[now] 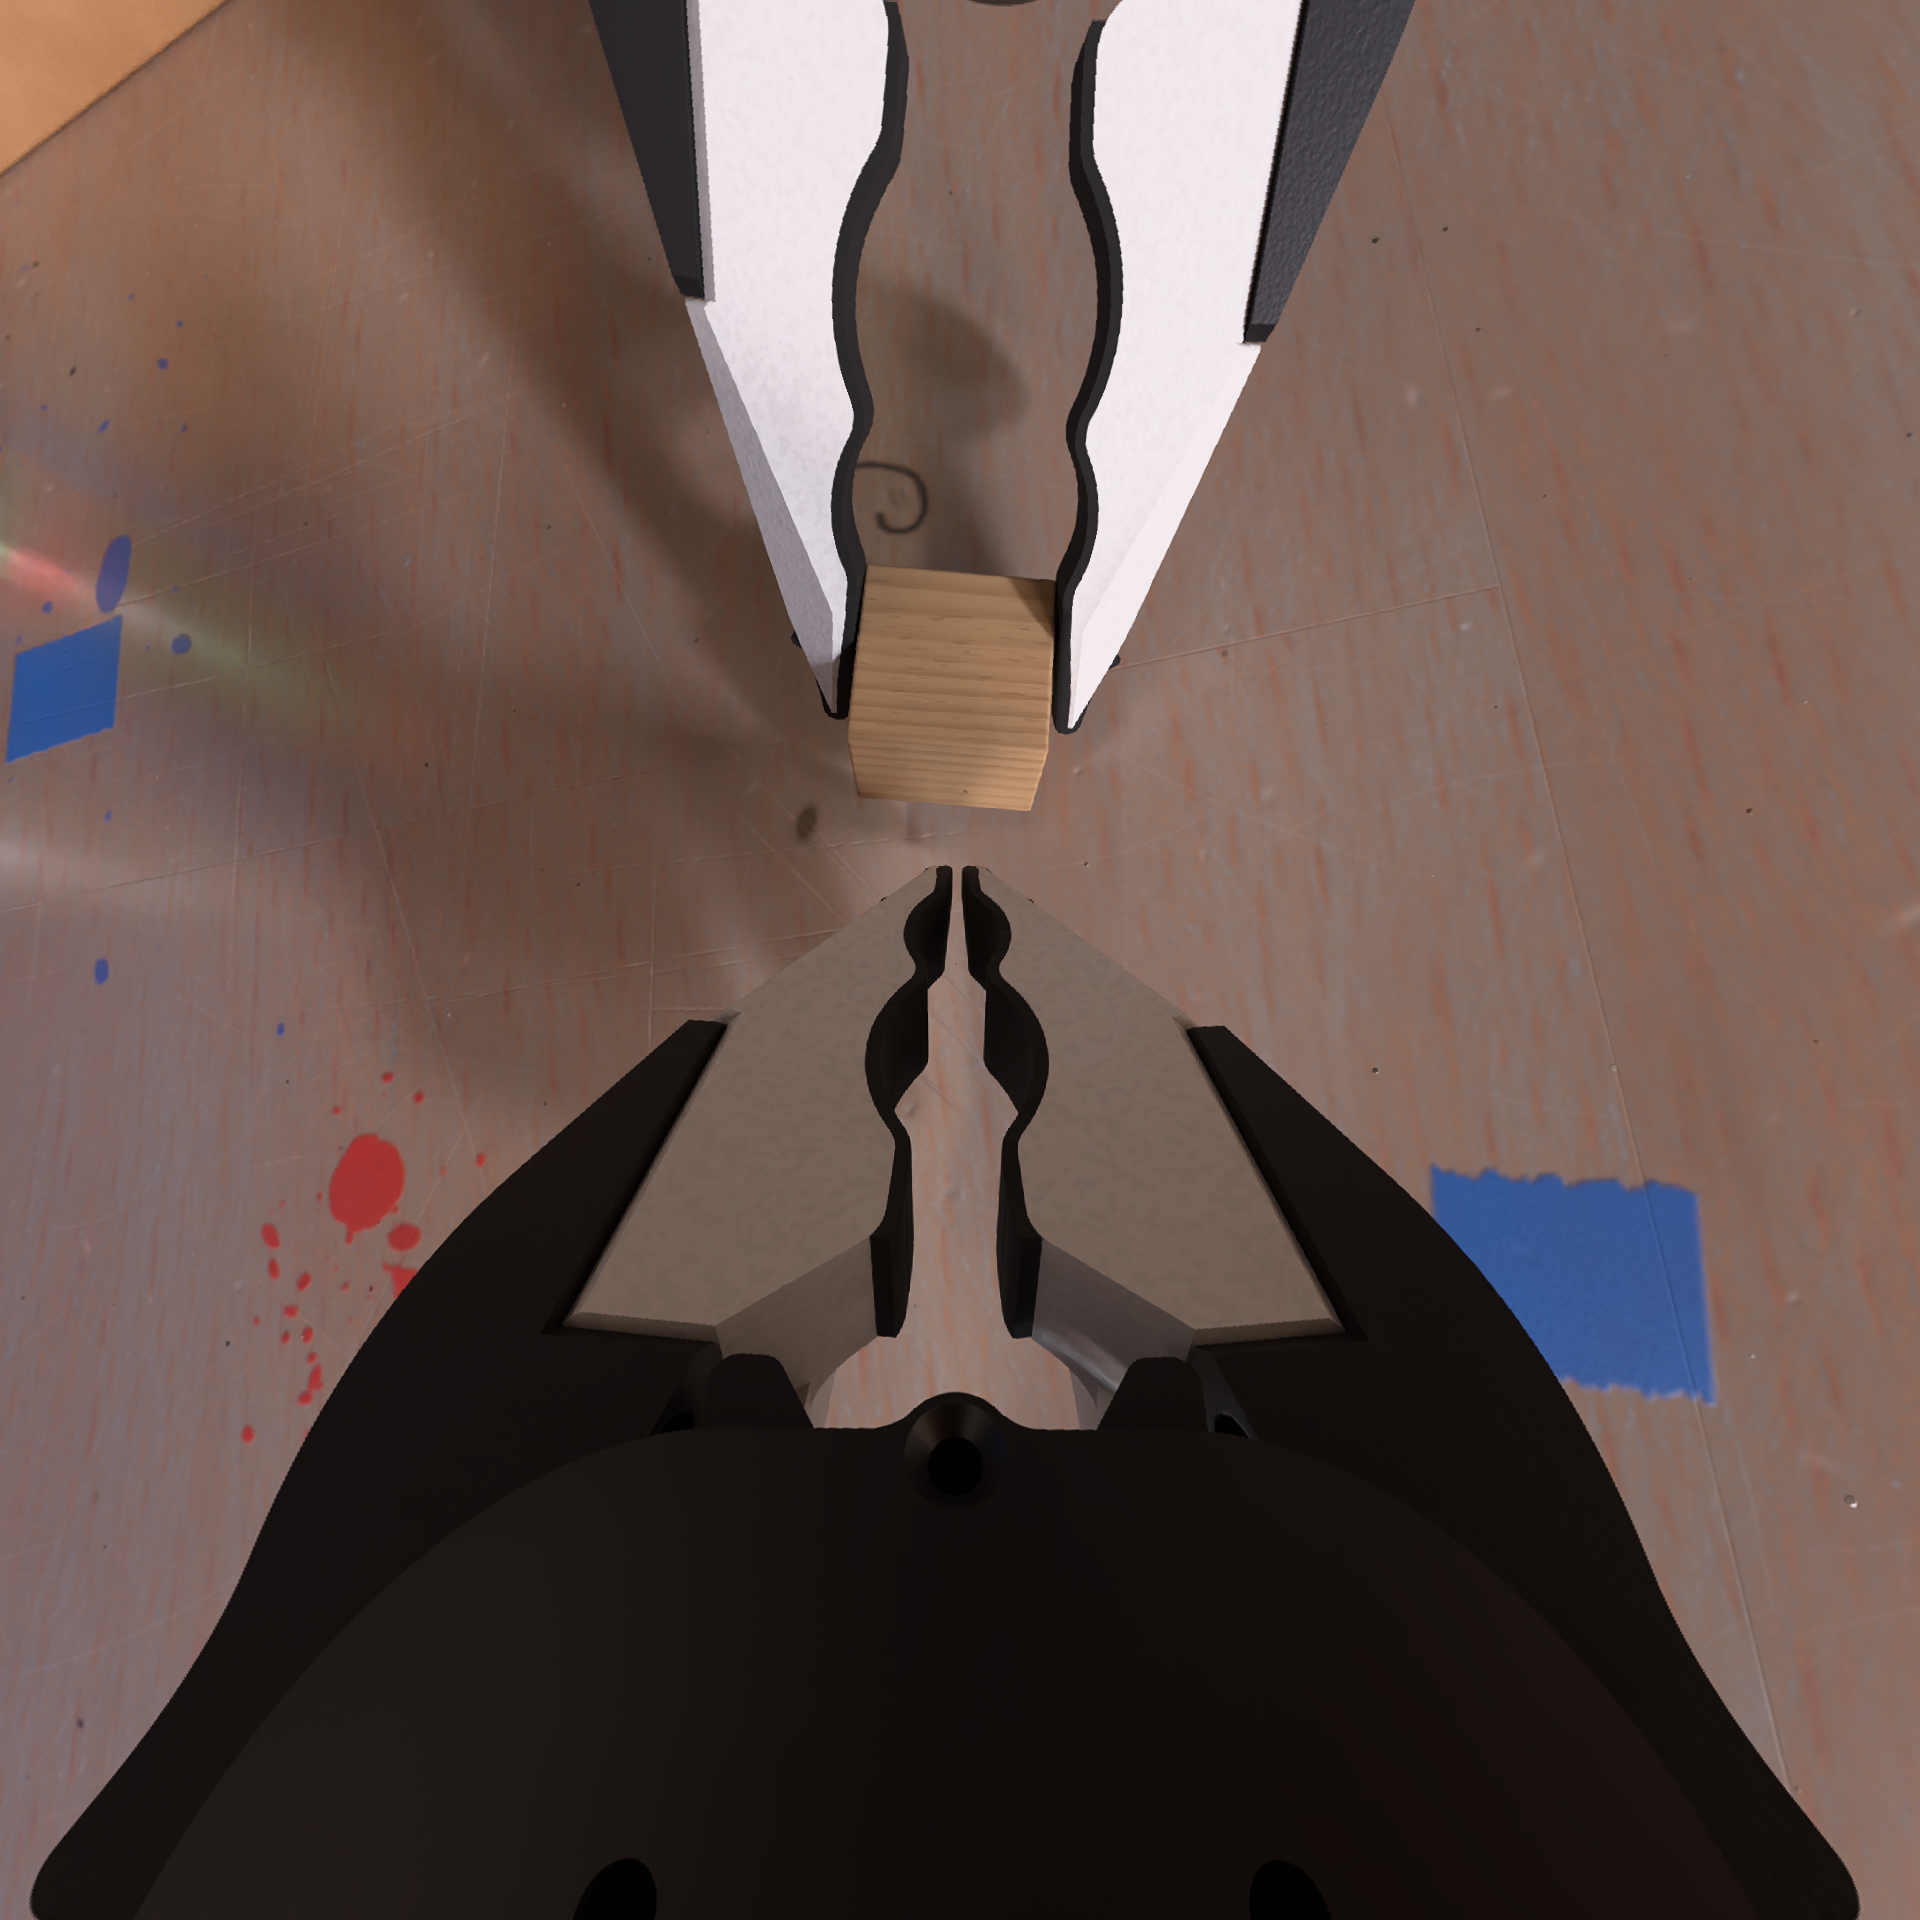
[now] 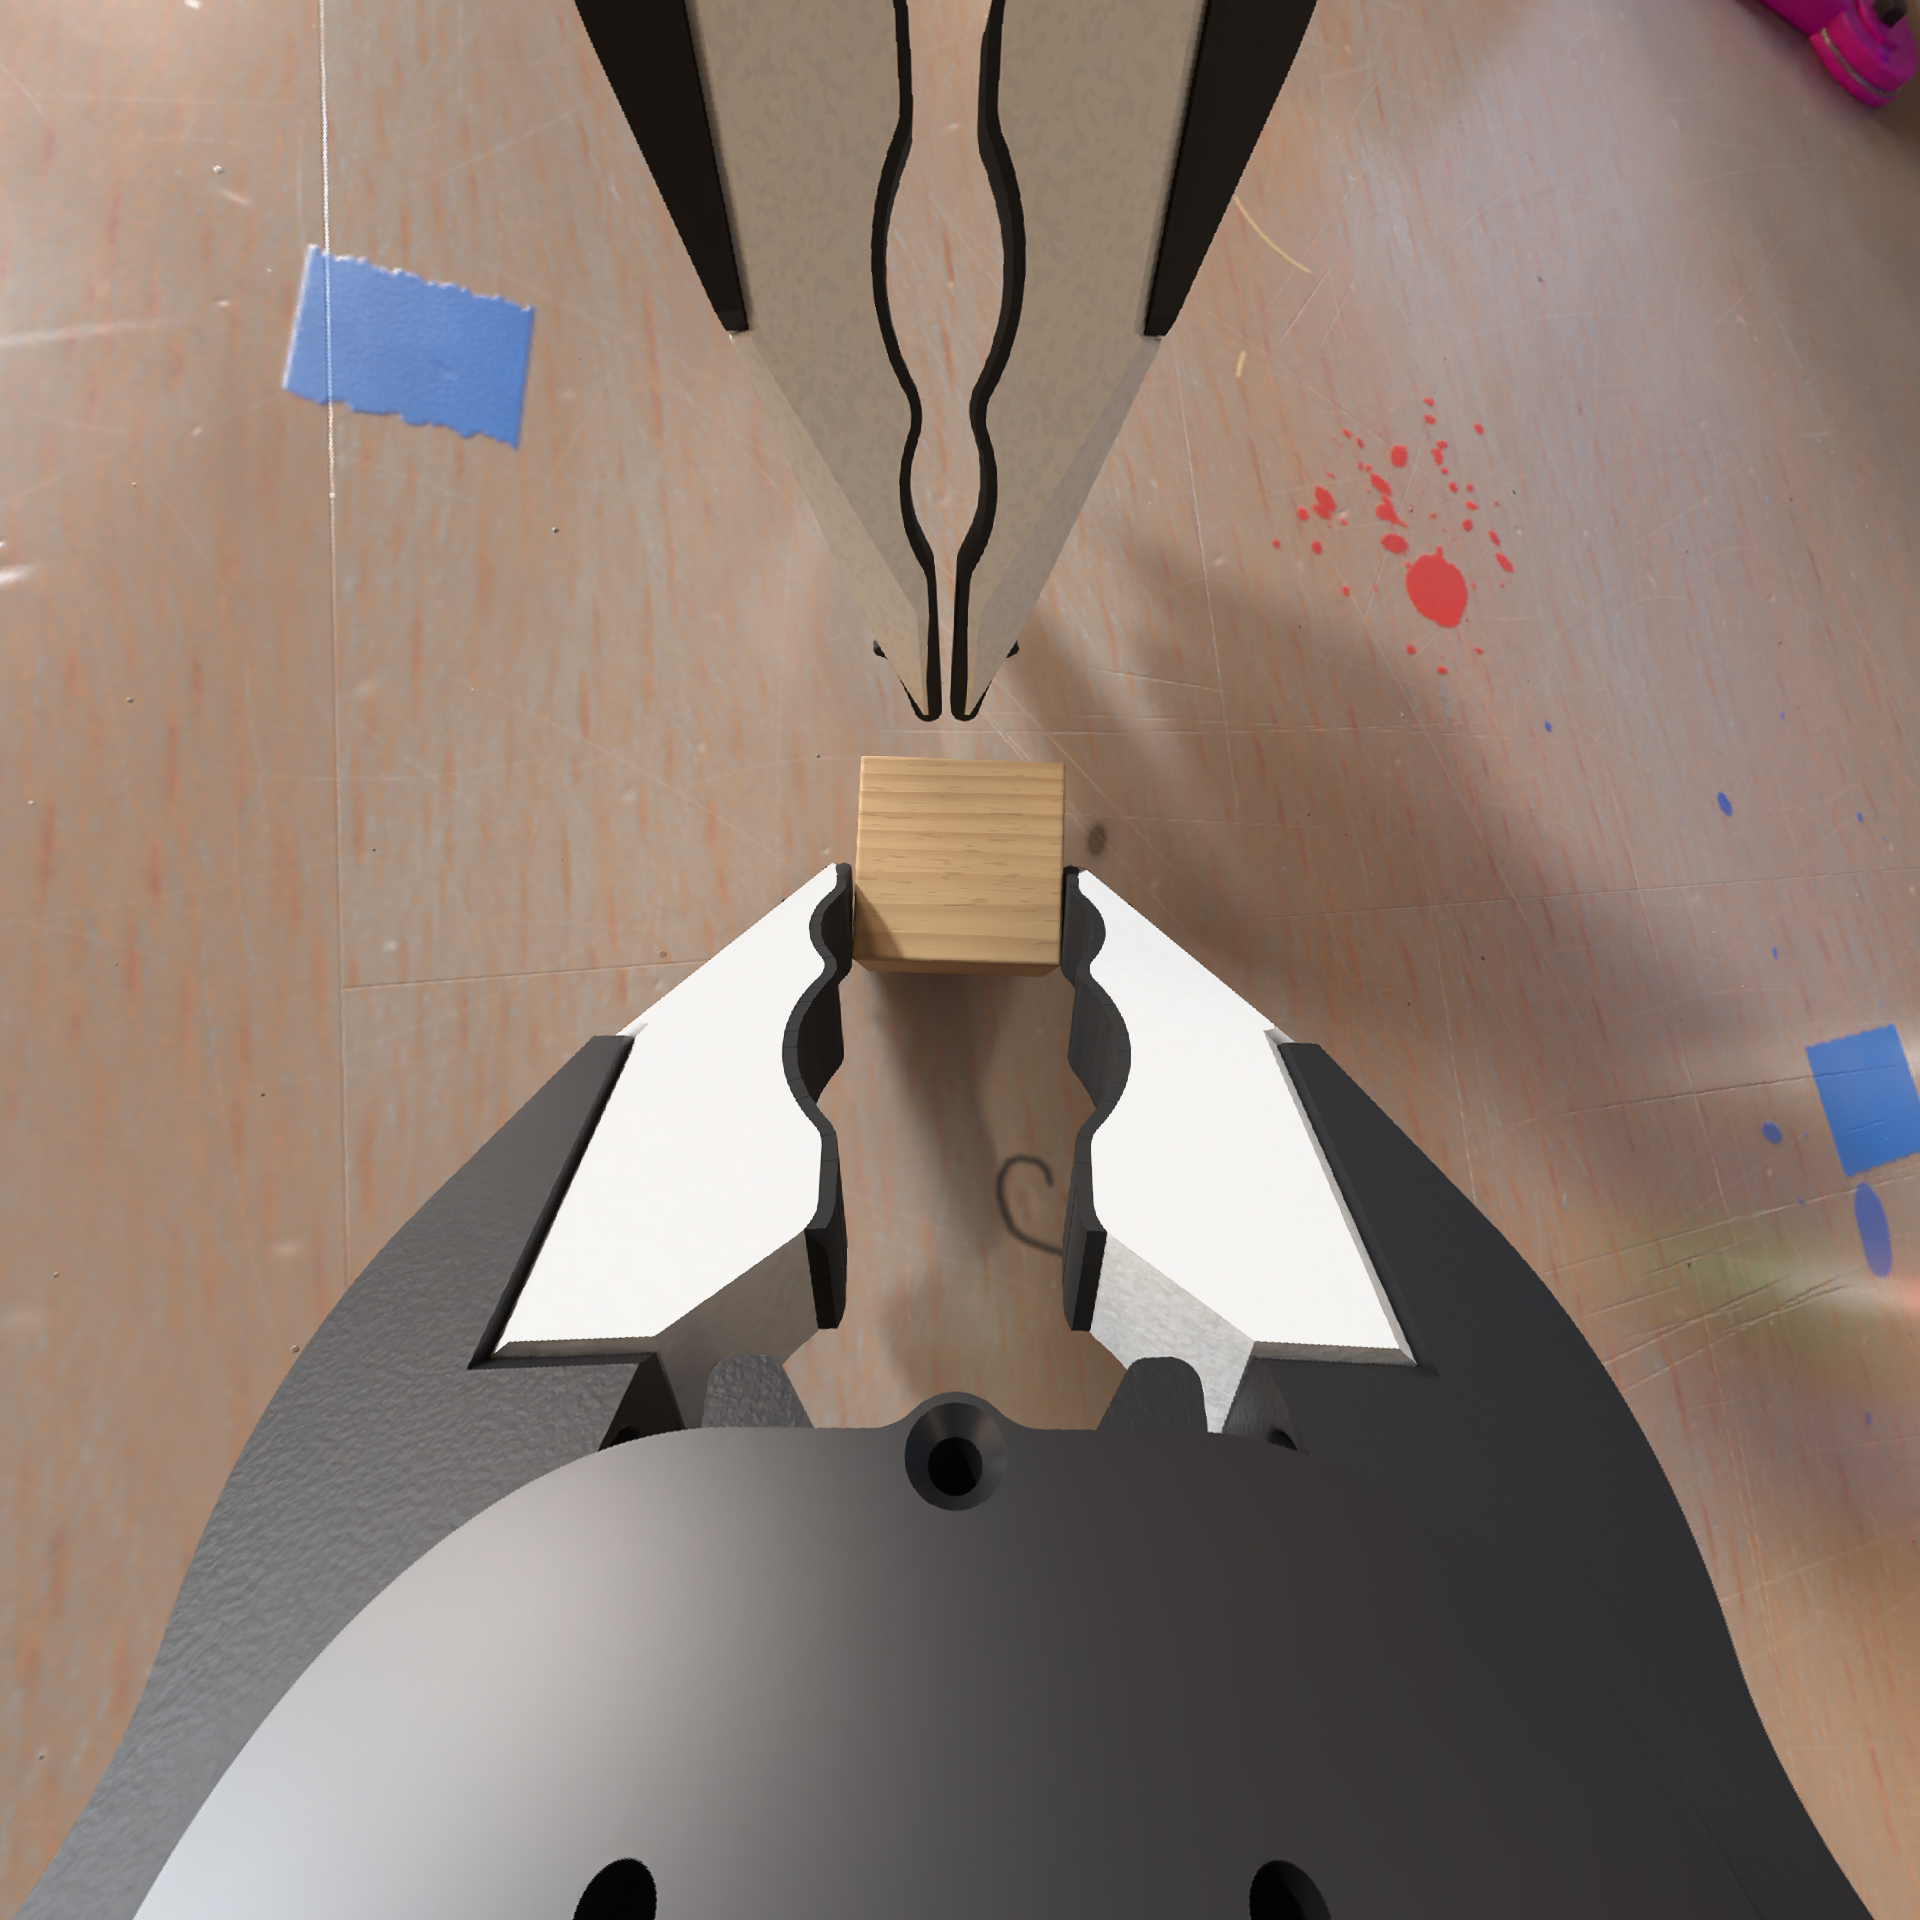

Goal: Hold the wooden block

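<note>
Right gripper (image 2: 958,914) pinches the block (image 2: 958,868) by its side faces at the fingertips, at 12 o'clock from its body, likely for a steady hold. Left gripper (image 1: 957,878), tips nearly together and empty, faces it just short. Block is roughly cubic, no clear long axis; grain runs across the fingers

Bright, sharp pictures; soft shadows and faint glare streaks cross the tabletop (image 1: 1558,727).

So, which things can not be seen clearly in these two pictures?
- Underside of the wooden block, both views: hidden by the block itself, so lifted or resting is unclear.
- Pink object, right wrist view: cut off by the top corner.
- Orange strip, left wrist view: cut off by the corner.
</note>
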Controlling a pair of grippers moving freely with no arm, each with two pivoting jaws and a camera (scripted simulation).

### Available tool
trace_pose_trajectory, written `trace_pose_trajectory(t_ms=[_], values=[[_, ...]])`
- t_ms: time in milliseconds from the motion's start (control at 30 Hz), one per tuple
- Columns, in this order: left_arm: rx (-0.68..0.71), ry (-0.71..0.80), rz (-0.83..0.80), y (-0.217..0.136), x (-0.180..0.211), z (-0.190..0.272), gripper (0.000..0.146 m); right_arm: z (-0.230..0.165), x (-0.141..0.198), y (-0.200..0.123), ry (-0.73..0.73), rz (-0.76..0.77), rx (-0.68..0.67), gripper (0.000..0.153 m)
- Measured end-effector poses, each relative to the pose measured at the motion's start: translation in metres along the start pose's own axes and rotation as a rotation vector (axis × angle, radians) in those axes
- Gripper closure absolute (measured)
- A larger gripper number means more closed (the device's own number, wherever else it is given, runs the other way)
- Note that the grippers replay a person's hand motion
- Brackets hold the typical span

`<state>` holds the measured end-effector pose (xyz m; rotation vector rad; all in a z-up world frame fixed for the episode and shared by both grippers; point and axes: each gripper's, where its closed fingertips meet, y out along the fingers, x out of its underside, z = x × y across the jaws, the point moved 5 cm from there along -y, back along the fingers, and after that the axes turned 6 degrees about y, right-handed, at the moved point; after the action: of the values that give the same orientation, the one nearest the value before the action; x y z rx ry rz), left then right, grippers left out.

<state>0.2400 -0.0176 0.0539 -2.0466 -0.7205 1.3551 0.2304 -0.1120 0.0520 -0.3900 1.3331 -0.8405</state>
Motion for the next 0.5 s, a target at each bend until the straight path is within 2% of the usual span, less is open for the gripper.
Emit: trace_pose_trajectory(t_ms=[500], values=[[0.006,-0.006,0.004,0.0001,0.0008,-0.0001,0.145,0.0,0.0002,0.0002,0.006,0.002,-0.004,0.113]])
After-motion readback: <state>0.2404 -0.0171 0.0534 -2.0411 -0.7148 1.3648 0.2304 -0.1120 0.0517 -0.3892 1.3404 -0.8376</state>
